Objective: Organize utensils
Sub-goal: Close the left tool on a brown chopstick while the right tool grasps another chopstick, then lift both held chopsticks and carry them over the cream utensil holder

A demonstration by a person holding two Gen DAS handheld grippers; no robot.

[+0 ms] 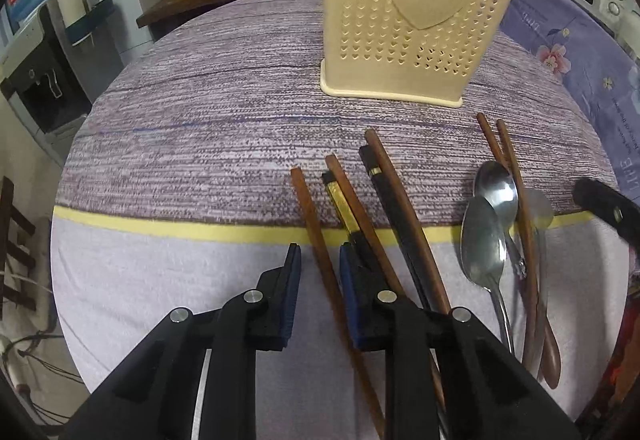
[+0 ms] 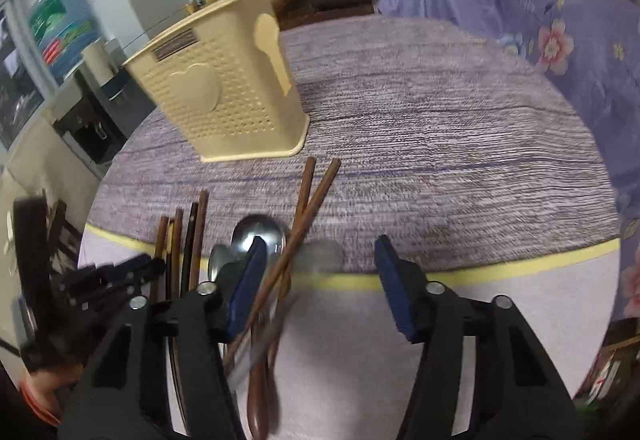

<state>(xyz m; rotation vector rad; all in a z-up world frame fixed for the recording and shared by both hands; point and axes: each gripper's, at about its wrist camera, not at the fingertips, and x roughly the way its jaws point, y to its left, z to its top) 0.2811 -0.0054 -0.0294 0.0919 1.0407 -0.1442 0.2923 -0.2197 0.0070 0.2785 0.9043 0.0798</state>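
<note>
1. Left claw [image 1: 320, 260]: its jaws stand narrowly apart, straddling one brown chopstick [image 1: 316, 236] that lies on the bench [image 1: 180, 280]. The pads are not pressed on it as far as I can see, so I judge nothing is gripped yet.
2. Right claw [image 2: 320, 280]: wide apart and holding nothing. It sits on the near side of the holder [image 1: 416, 19], over the spoons [image 1: 486, 232]; the view is blurred.
3. Loose pieces, all on the near side of the holder: more chopsticks [image 1: 394, 215], some brown, some black with gold bands, a crossed brown pair [image 2: 308, 215] by the spoons, and a brown wooden handle [image 1: 552, 356] under them. All lie flat on the cloth.
4. Holder: upright on the bench, well apart from both claws, just beyond the chopstick tips. Through its holes and over its rim no utensil shows, though its inside is mostly hidden.
5. Progress, as a judgement: the sorting looks barely begun. Every visible utensil is left to lift and stand in the holder, starting probably with the straddled chopstick.
</note>
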